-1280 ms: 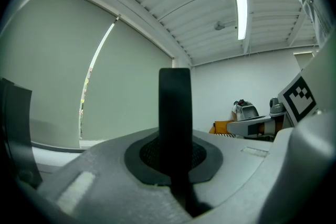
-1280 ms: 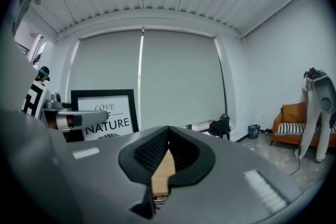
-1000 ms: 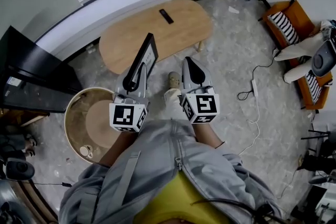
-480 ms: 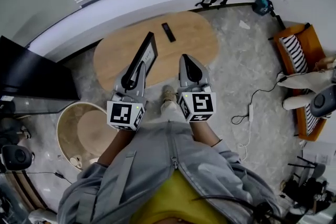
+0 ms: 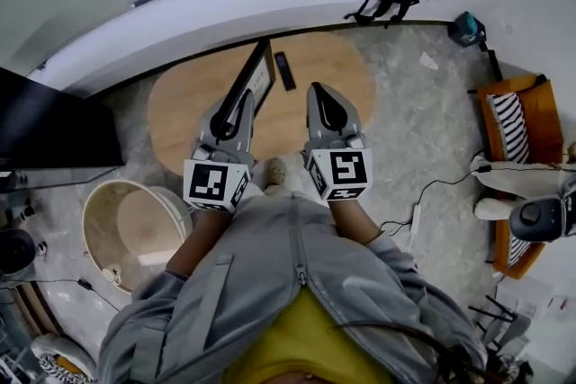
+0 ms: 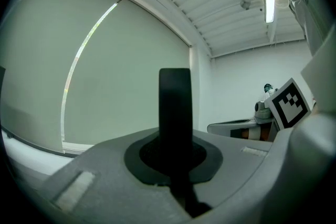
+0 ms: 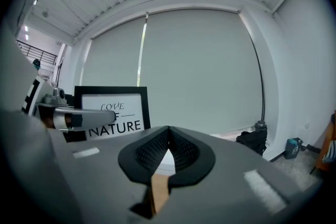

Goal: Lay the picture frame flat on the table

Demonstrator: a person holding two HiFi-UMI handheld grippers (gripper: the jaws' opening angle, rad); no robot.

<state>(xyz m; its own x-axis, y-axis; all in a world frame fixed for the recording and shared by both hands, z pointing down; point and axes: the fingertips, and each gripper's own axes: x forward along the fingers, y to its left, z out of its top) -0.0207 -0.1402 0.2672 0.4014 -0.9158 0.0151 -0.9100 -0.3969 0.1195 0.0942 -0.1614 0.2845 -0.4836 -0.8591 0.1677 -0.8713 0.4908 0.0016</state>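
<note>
Head view first. Finds an oval wooden table (image 5: 180, 121) across the middle, with a round wooden tub (image 5: 135, 225) on the floor at lower left. Places the picture frame (image 5: 255, 76) over the table's far half, upright and edge-on, not laid flat. Cannot tell whether its lower edge touches the tabletop.

Locates the left gripper (image 5: 243, 102) at the frame's near end, clenched on it. Confirms this in the left gripper view: black frame edge (image 6: 175, 107) rising straight up between the two pads, pressed from both sides.

Locates the right gripper (image 5: 320, 91) over the table, just to the right of the frame and apart from it. Confirms in the right gripper view: jaws closed pad to pad, grasping nothing. Shows the frame (image 7: 113, 110) standing off to the left there, white printed face turned this way, lower left part covered by the left gripper (image 7: 65, 118).

Notes last a small black bar-shaped object (image 5: 284, 70) lying flat on the table, near the frame's far end and ahead of the right gripper.
</note>
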